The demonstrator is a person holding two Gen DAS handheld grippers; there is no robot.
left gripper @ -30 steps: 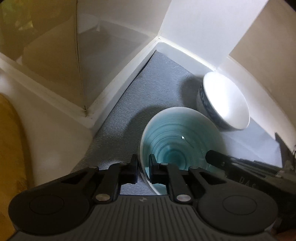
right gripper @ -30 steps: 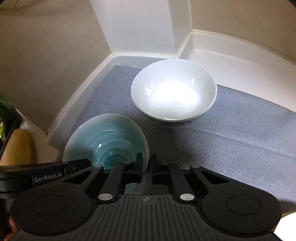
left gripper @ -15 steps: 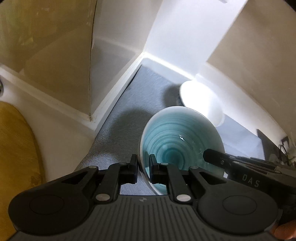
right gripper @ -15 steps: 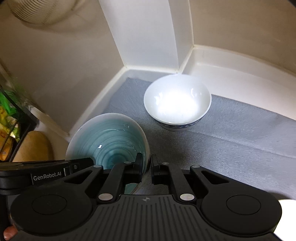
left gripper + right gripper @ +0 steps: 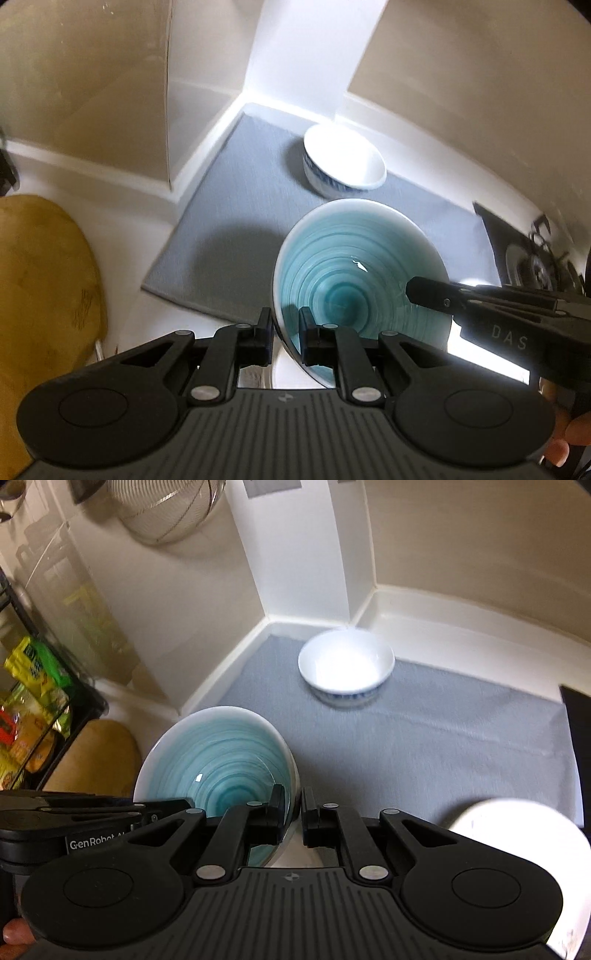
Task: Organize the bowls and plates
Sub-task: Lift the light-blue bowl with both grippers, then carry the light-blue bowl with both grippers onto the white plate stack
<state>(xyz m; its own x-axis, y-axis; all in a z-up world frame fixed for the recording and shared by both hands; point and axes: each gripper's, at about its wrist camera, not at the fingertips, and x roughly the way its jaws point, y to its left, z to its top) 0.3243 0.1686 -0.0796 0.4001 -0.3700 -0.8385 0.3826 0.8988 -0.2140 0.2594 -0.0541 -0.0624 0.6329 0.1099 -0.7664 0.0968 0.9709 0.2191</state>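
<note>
A teal bowl with spiral rings (image 5: 354,280) hangs tilted above the near edge of the grey mat (image 5: 236,221). My left gripper (image 5: 286,332) is shut on its left rim, one finger inside and one outside. My right gripper (image 5: 295,812) is shut on the opposite rim of the teal bowl (image 5: 218,760). The right gripper's fingers (image 5: 436,299) reach in from the right in the left wrist view. A white bowl with a blue pattern (image 5: 343,162) stands upright at the far corner of the mat, also seen as the white bowl (image 5: 345,661) on the grey mat (image 5: 443,738).
White walls and a glass panel (image 5: 110,92) close off the corner behind the mat. A yellow wooden board (image 5: 44,277) lies left. A black rack with packets (image 5: 33,701) stands far left, a wire strainer (image 5: 162,513) hangs above. Part of a white dish (image 5: 517,834) sits bottom right.
Both grippers have risen and drawn back from the corner with the teal bowl held between them. The white bowl has stayed put and now looks smaller and farther away.
</note>
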